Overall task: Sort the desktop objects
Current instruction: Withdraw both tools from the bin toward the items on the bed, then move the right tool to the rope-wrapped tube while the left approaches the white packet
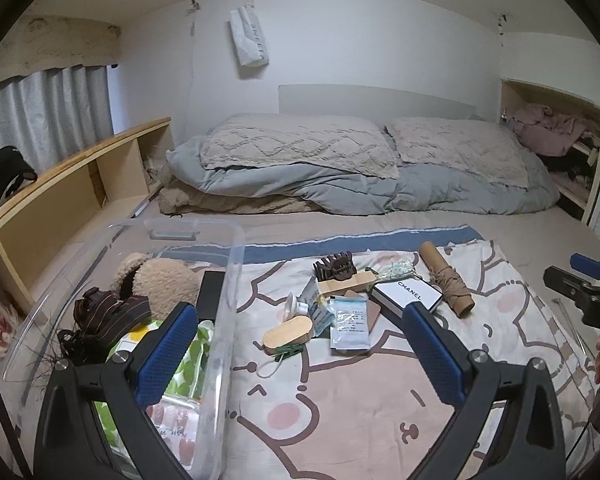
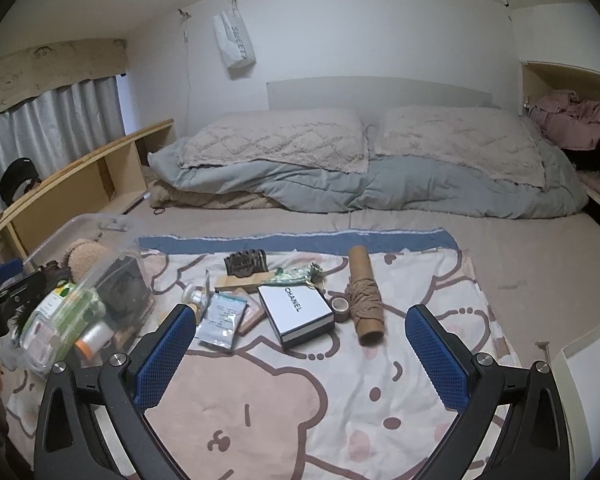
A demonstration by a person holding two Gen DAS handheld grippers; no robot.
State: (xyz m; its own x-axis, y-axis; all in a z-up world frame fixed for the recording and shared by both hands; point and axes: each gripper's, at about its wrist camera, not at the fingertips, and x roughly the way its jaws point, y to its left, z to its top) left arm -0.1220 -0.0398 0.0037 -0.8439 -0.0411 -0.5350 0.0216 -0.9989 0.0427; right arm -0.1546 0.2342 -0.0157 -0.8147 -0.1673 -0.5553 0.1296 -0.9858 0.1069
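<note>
Both grippers held wide open and empty above a bed strewn with small things.

Left gripper (image 1: 300,344) low centre, jaws spread over the clear bin (image 1: 228,280) edge at lower left; right gripper (image 2: 302,344) likewise spread. White box (image 2: 296,314), cardboard tube (image 2: 364,300), hair claw (image 2: 246,263) and packet (image 2: 222,322) mid-frame on the cartoon blanket (image 2: 268,408).

A bed (image 2: 500,248) carries a cartoon-print blanket (image 2: 284,392), clear bin (image 1: 224,320), duvet (image 2: 340,188) and pillows (image 2: 276,144).
</note>
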